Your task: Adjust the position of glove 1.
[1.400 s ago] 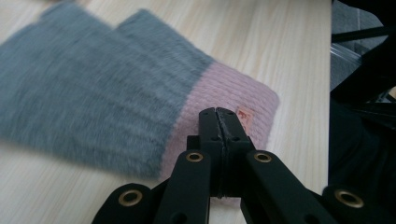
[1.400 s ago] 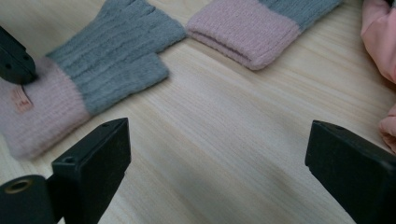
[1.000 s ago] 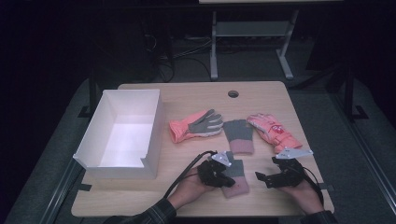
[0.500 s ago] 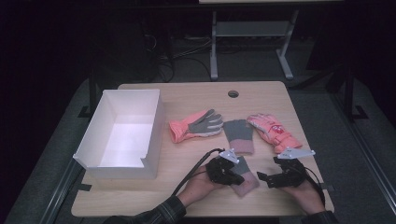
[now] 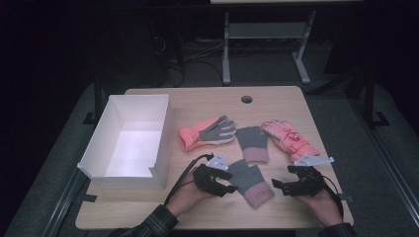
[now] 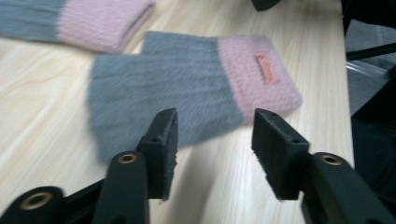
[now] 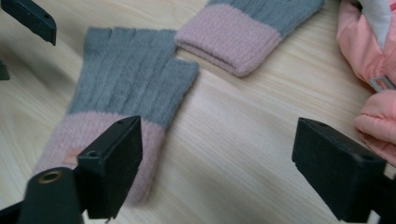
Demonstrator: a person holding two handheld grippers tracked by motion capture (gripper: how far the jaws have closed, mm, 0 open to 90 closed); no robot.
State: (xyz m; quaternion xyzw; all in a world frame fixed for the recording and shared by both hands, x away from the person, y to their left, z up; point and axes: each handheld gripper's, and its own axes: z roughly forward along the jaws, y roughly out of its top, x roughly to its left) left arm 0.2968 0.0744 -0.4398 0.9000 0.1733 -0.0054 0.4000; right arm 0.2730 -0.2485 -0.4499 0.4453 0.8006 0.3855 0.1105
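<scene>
Here at the left edge of the worktop (image 5: 276, 101) I see a white box (image 5: 129, 143), open at the top. To its right, toward the middle, lies an orange and grey glove (image 5: 207, 132), then a grey mitt with a pink cuff (image 5: 252, 144), then a pink padded glove (image 5: 289, 139) toward the right edge. Near the front edge, I hold my left gripper (image 5: 228, 183) just beside the second grey fingerless glove (image 5: 251, 182), which lies flat on the wood with its pink cuff toward the front edge. Its jaws have just been opening; in the left gripper view the left gripper (image 6: 214, 135) stands with its pads apart and free, nothing pressed between them, the second grey fingerless glove (image 6: 187, 88) lying just beyond their tips. Right of that glove, near the front right corner, my right gripper (image 5: 279, 185) rests low with its jaws wide; they have just been closing a little. In the right gripper view, bare wood shows between them and the glove (image 7: 126, 88) lies by one jaw.
</scene>
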